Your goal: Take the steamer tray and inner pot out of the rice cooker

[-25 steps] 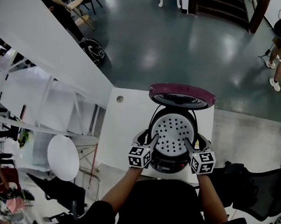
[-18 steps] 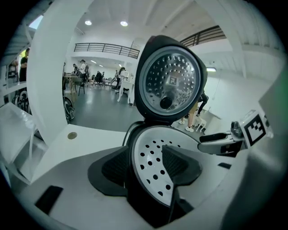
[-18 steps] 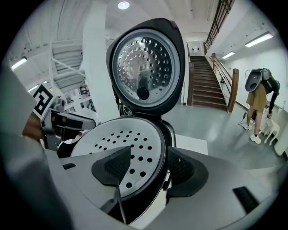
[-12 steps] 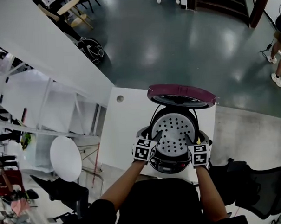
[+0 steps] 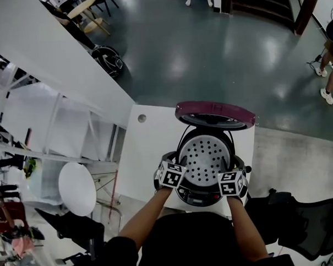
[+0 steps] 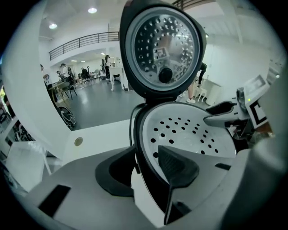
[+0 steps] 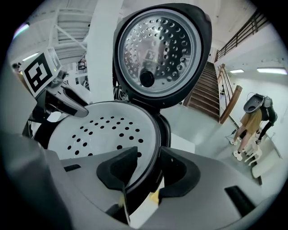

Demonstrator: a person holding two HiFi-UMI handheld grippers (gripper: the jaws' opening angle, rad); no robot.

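Left gripper (image 6: 144, 157), right gripper (image 7: 149, 155): fingers just closed in, now pinching steamer tray (image 5: 205, 154) rim on opposite sides. Rice cooker lid (image 5: 215, 112) up.

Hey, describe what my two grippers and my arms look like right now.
The left gripper and right gripper have pale grey bodies and black, textured, wedge-shaped pads. Each carries a white cube printed with black square markers. No cables show. The person wears a black short-sleeved top.
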